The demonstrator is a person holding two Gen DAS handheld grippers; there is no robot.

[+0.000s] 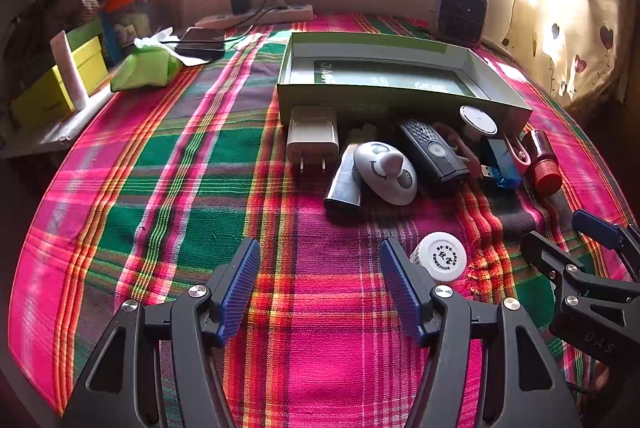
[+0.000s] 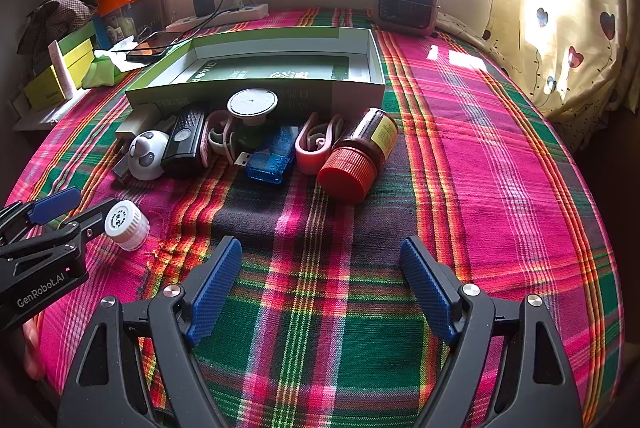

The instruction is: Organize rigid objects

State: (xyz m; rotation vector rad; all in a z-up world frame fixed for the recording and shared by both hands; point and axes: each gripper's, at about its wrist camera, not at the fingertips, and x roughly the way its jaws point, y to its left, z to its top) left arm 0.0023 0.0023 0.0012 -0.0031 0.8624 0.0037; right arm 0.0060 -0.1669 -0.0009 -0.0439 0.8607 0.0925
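A plaid cloth (image 2: 460, 147) covered the table, and an open green box (image 2: 256, 83) stood on it with nothing inside. Small things lay in a row just before the box: a charger (image 1: 312, 137), a black remote (image 1: 434, 149), a blue USB stick (image 2: 270, 157) and a red-capped bottle (image 2: 360, 155). The left gripper (image 1: 320, 284) and the right gripper (image 2: 320, 284) were both spread apart and held nothing, with a small white bottle (image 1: 442, 256) lying just beside the left one.

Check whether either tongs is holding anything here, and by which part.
Nothing is held. Left tongs and right tongs are both open; the small white capped bottle lies beside the left one.
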